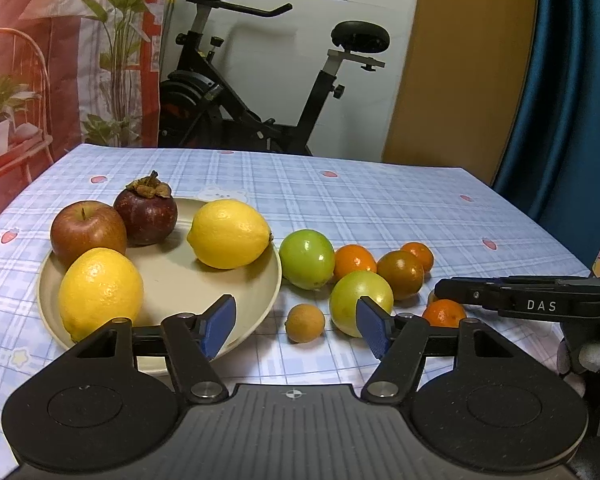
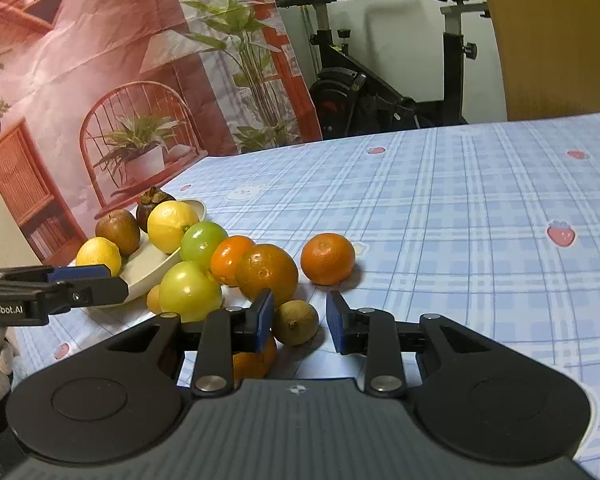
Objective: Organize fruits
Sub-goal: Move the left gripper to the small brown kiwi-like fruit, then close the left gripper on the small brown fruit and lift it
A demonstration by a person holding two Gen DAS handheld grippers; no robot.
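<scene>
Blue-plaid cloth [image 1: 380,200]: covers the whole table, all the fruit sits toward its near-left part
Plate [image 1: 172,280]: cream, near the left edge; carrying two lemons [image 1: 228,234], an apple [image 1: 88,232] and a mangosteen [image 1: 146,216]
Loose stuff: two green fruits [image 1: 306,258] and a few oranges [image 1: 354,260] bunched just right of the plate rim, plus a small tan fruit [image 1: 304,324] on the near side of them
Odd one out: one orange [image 2: 328,258] sitting apart, further toward the middle of the cloth
Left gripper [image 1: 298,320]: jaws wide, nothing in them, hanging over the near rim of the plate and the tan fruit
Right gripper [image 2: 300,316]: jaws pulled in narrow around a small olive-brown fruit [image 2: 298,330] that's down on the cloth
Grip or not: honestly can't tell. One pad looks right against the fruit, a sliver of cloth shows by the other
Step in hand, best guess: picking up that little brown fruit, big fruit already plated
Next move: needs a slow lift to check it really comes along, then over the green fruits to a bare patch of plate
Watch out: round and tiny, so likely to pop out or roll; also an orange tucked right under the right gripper, easy to bump
</scene>
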